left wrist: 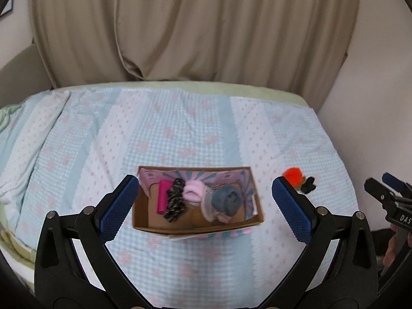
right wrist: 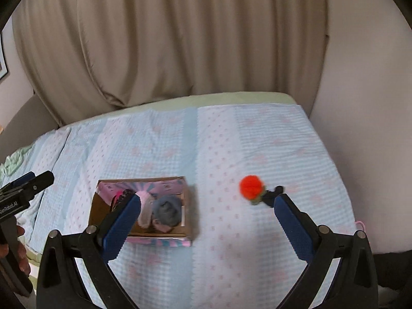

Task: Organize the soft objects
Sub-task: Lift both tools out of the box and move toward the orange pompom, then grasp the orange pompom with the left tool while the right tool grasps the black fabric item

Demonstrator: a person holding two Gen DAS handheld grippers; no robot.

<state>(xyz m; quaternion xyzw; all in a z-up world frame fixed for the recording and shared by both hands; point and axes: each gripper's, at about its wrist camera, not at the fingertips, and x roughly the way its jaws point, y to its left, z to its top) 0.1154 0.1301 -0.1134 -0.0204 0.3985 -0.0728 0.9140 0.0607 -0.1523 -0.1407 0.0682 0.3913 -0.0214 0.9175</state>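
An open cardboard box (left wrist: 144, 225) sits on the bed and holds a magenta cloth (left wrist: 163, 197), a black-and-white scrunchie (left wrist: 175, 200), a pink fluffy piece (left wrist: 193, 191) and a blue-grey soft ball (left wrist: 228, 200). The box also shows in the right wrist view (right wrist: 189, 206). An orange pompom toy with a black part (right wrist: 249, 187) lies on the bed right of the box, also in the left wrist view (left wrist: 293, 175). My left gripper (left wrist: 204, 197) is open above the box. My right gripper (right wrist: 207, 212) is open and empty, with its right finger next to the toy.
The bed has a light blue and white patterned cover (left wrist: 180, 128). A beige curtain (left wrist: 180, 25) hangs behind it. A wall (right wrist: 360, 128) borders the bed's right edge. The right gripper shows at the edge of the left wrist view (left wrist: 391, 195).
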